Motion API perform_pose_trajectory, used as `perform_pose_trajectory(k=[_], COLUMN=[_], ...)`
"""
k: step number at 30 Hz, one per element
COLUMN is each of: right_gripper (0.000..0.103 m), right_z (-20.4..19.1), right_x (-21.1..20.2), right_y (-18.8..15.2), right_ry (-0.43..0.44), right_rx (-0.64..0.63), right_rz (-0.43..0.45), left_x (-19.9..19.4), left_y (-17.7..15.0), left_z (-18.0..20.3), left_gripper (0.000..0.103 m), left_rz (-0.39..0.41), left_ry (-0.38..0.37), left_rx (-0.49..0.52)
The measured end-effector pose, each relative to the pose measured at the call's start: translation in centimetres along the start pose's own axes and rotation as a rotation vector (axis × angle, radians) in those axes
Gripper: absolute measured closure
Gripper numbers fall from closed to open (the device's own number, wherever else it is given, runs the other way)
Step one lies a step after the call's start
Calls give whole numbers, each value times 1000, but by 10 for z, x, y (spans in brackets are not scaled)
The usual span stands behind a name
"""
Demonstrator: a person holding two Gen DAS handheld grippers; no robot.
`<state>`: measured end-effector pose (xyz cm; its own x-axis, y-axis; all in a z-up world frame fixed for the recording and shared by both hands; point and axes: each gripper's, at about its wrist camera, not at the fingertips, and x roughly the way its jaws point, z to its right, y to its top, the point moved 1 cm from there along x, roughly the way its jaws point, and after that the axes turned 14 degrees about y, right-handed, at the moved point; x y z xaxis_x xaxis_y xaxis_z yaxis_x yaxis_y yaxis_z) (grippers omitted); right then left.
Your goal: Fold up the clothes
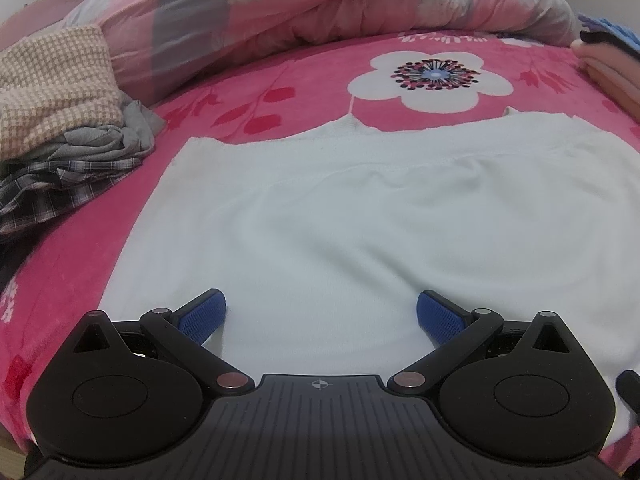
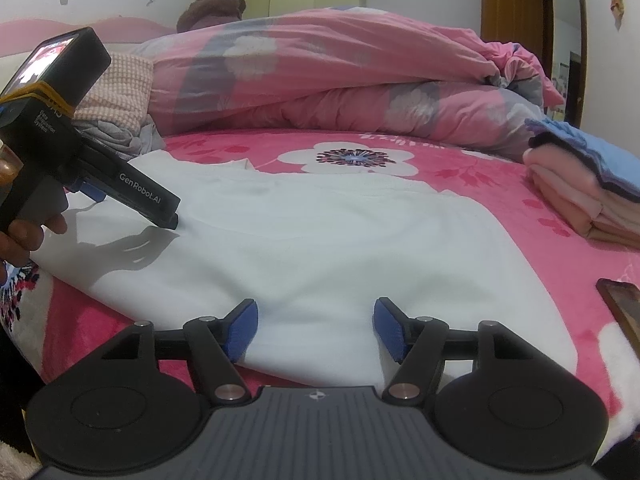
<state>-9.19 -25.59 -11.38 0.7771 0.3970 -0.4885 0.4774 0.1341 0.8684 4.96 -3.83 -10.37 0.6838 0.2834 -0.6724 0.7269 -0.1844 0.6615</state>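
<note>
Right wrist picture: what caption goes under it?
Open right gripper over a white garment spread on the pink flowered bed.

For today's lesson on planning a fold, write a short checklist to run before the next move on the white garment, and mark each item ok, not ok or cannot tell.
1. White garment lies spread flat on the pink bedspread: ok.
2. Left tool open, nothing between its pads: ok.
3. Right tool open over the garment's near edge, nothing gripped: ok.
4. Unfolded pile lies clear of the garment: ok.
5. Folded stack sits clear of the garment: ok.
6. Sleeves tucked under the garment: cannot tell.
</note>
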Motion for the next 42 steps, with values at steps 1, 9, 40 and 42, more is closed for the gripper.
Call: perform_pose_trajectory(k=[1,9,40,42], right_gripper=[35,33,29,29], right_z=[0,0,-1,0], right_x=[0,1,2,2], right_y=[0,0,1,1], right_ry=[1,6,9,10], right_rx=[0,7,13,14], right_rz=[0,1,-1,-1], left_x=[0,0,1,1], left_y=[0,0,-2,-2], left_z=[0,0,-2,-2], left_gripper=[0,0,0,0], left_rz=[-1,-3,6,9], left_ry=[0,-3,-10,-11], left_rx=[-1,-10,-17,-17])
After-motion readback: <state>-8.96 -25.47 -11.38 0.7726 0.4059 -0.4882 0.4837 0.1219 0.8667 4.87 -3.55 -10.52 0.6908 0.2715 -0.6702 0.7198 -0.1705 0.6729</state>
